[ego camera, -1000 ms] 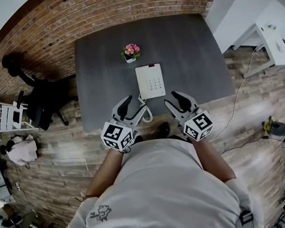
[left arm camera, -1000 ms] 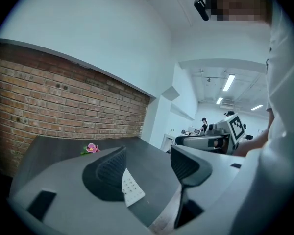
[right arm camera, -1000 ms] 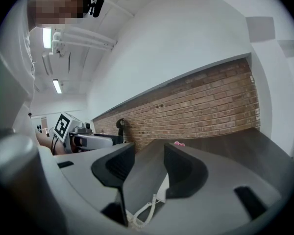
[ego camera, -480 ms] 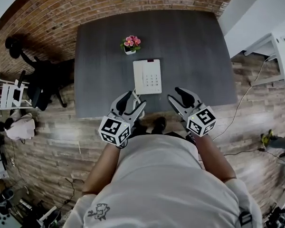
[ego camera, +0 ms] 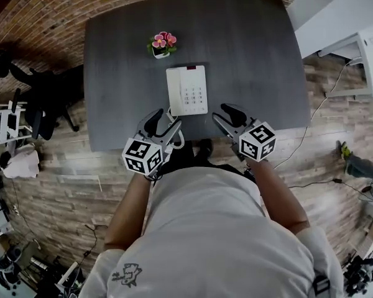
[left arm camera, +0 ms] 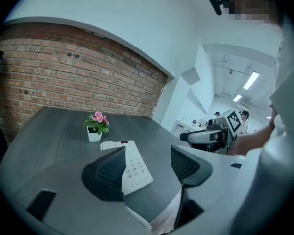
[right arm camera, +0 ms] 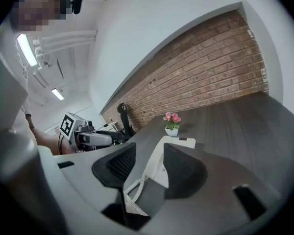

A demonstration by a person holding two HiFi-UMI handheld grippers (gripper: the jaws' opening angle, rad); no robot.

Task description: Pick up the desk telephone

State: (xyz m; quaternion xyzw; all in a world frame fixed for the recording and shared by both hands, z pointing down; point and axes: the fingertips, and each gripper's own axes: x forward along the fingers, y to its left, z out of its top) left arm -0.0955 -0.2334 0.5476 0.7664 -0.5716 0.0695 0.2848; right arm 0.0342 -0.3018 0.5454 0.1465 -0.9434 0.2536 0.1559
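A dark grey rectangular counter (ego camera: 248, 54) stands by a red brick wall (ego camera: 43, 17) on a wood-plank floor (ego camera: 336, 110); a black office chair (ego camera: 43, 101) is left, a white table (ego camera: 368, 58) right.

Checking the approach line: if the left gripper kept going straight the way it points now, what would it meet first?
Most likely the desk telephone: the left gripper frames its keypad between open jaws, angled down at it. Depth is unclear, so the table just short of it could come first.

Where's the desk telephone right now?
In the head view, the white desk telephone lies flat on the dark grey table, toward its near edge, with the small white pot of pink flowers beyond it to the left.
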